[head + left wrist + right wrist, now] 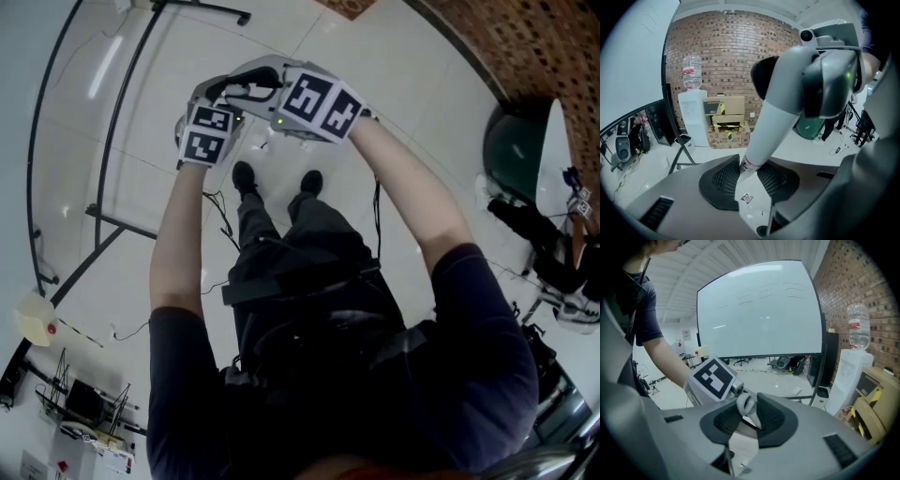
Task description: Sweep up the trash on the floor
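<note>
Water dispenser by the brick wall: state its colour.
White water dispenser, topped by a clear bottle; it shows best in the left gripper view.

You have no text you can read in any view. In your left gripper view, the bottle [692,72] at ten o'clock carries a red label, too small to read. The band on the handle [765,131] is blurred. Your cube [319,101] shows only square markers.

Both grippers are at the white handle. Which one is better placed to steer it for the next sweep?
Probably the left gripper: the handle sits squarely between its pads, lower down. The right gripper has only the handle's rounded top end, so it suits better as the pivot.
</note>
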Demonstrator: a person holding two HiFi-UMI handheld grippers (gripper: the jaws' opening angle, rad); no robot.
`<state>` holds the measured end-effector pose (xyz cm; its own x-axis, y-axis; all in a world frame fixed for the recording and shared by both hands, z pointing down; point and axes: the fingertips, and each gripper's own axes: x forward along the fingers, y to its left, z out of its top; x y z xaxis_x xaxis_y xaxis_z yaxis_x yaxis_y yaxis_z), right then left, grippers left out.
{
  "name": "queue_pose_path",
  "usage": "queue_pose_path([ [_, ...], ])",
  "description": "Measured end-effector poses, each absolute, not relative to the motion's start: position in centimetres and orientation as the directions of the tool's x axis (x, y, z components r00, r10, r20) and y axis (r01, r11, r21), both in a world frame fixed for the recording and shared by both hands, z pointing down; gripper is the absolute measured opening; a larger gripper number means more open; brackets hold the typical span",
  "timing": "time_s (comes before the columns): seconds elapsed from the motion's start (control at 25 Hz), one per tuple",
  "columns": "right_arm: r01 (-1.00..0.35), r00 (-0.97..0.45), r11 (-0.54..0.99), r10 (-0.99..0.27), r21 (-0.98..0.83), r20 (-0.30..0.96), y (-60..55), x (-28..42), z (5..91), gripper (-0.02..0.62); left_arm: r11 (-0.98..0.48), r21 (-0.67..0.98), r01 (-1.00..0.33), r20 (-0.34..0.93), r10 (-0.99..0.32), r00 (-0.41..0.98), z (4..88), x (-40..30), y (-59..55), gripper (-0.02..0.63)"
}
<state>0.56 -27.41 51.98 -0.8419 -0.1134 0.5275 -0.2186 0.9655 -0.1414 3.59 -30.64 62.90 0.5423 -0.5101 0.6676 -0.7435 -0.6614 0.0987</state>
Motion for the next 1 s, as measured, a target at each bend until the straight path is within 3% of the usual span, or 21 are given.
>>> queue_pose_path([
  [0.52, -0.256, -0.851, 0.949, -0.132, -0.183, 0.509, -26.4, 5.1, 52.4, 0.101, -0.617, 0.262, -0.742, 0.682, -0.425, 0.594, 63.5, 7.7, -29.6, 0.135],
  [1.0, -0.287, -0.871, 0.934, -0.161, -0.213, 0.464, -25.3, 10.6, 51.7, 0.102, -0.652, 0.262, -0.712, 0.714, -0.365, 0.597, 63.0, 12.9, -28.2, 0.14],
])
